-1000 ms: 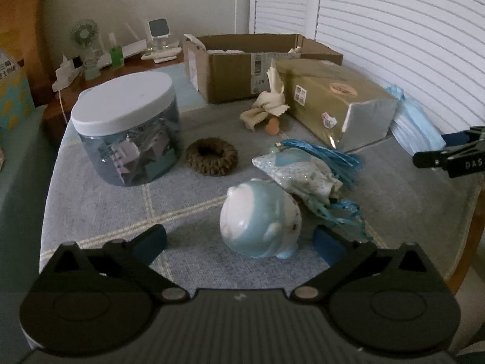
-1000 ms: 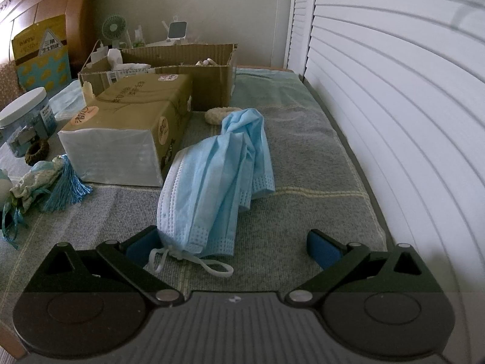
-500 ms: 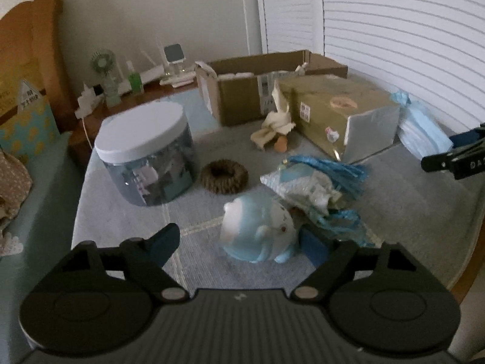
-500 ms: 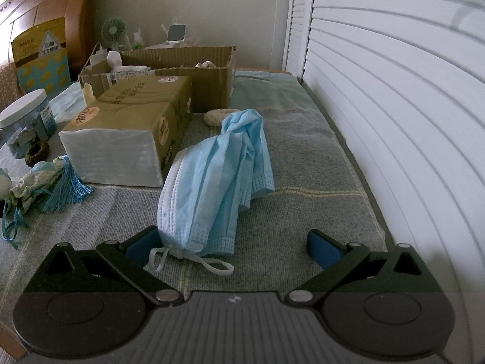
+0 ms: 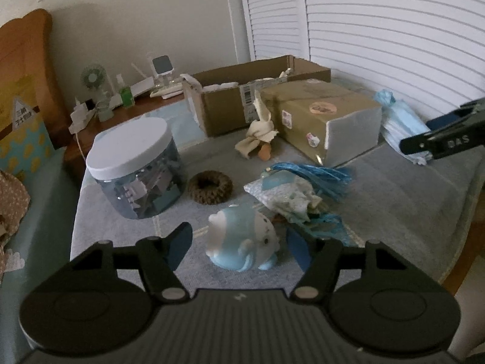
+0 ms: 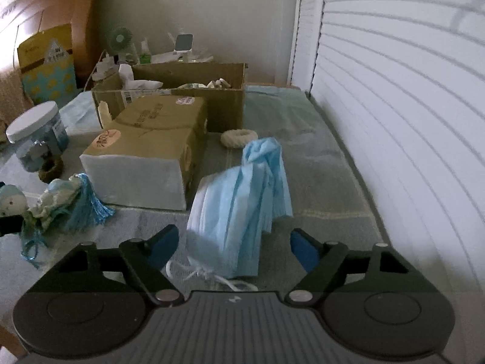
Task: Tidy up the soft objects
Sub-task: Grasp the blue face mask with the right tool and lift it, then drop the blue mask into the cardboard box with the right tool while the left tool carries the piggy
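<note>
A light-blue and white plush toy (image 5: 242, 239) lies on the grey cloth between the fingers of my left gripper (image 5: 239, 242), which is open around it without touching. Behind it lie a patterned pouch with blue tassels (image 5: 297, 191), a brown scrunchie (image 5: 210, 186) and a beige cloth toy (image 5: 257, 136). My right gripper (image 6: 233, 242) is open around the near end of a stack of blue face masks (image 6: 242, 194). A cream scrunchie (image 6: 239, 137) lies beyond the masks. The right gripper also shows in the left wrist view (image 5: 445, 139).
An open cardboard box (image 6: 182, 91) stands at the back. A wrapped tissue pack (image 6: 145, 148) lies in front of it. A white-lidded jar (image 5: 136, 163) stands at the left. Slatted shutters (image 6: 394, 106) run along the right side. A bedside shelf holds a small fan (image 5: 92, 80).
Both grippers have risen and tilted down. The left gripper's fingers have closed in somewhat around the plush toy. The right gripper has moved forward over the near end of the masks.
</note>
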